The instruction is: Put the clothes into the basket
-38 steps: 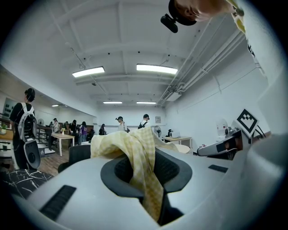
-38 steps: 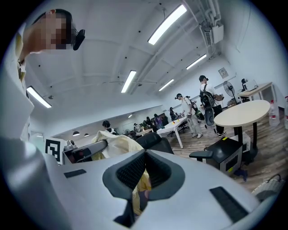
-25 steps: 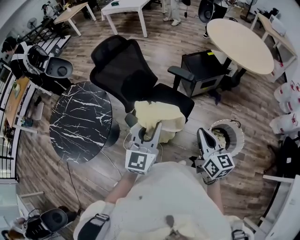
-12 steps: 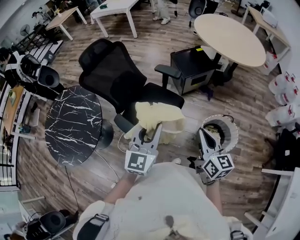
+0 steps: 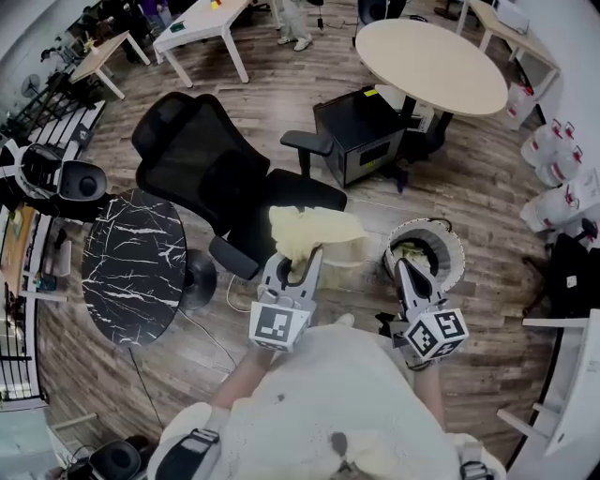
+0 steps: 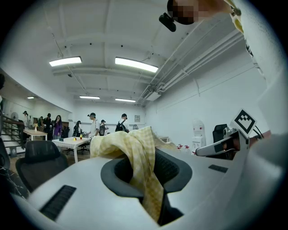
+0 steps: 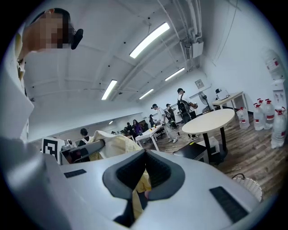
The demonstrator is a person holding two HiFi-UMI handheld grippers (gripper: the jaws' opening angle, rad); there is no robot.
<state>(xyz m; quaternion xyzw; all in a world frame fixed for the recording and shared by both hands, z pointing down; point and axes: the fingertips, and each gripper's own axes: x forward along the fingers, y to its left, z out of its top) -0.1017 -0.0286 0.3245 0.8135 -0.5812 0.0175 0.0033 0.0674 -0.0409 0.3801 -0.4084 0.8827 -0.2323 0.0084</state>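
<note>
Grip: left gripper (image 5: 294, 256), right gripper (image 5: 404, 267) clamped on yellow cloth (image 5: 314, 230) | basket (image 5: 457, 247) beside right gripper | chair (image 5: 202, 164) behind cloth

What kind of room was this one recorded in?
Probably an open office or lab workspace: a black office chair, a round table and white desks on wood flooring.

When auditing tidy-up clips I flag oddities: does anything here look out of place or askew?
Nothing spilled or damaged. The only thing out of place is the yellow checked cloth, bunched and pinched by both the left tool and the right tool, not yet in the white basket.
</note>
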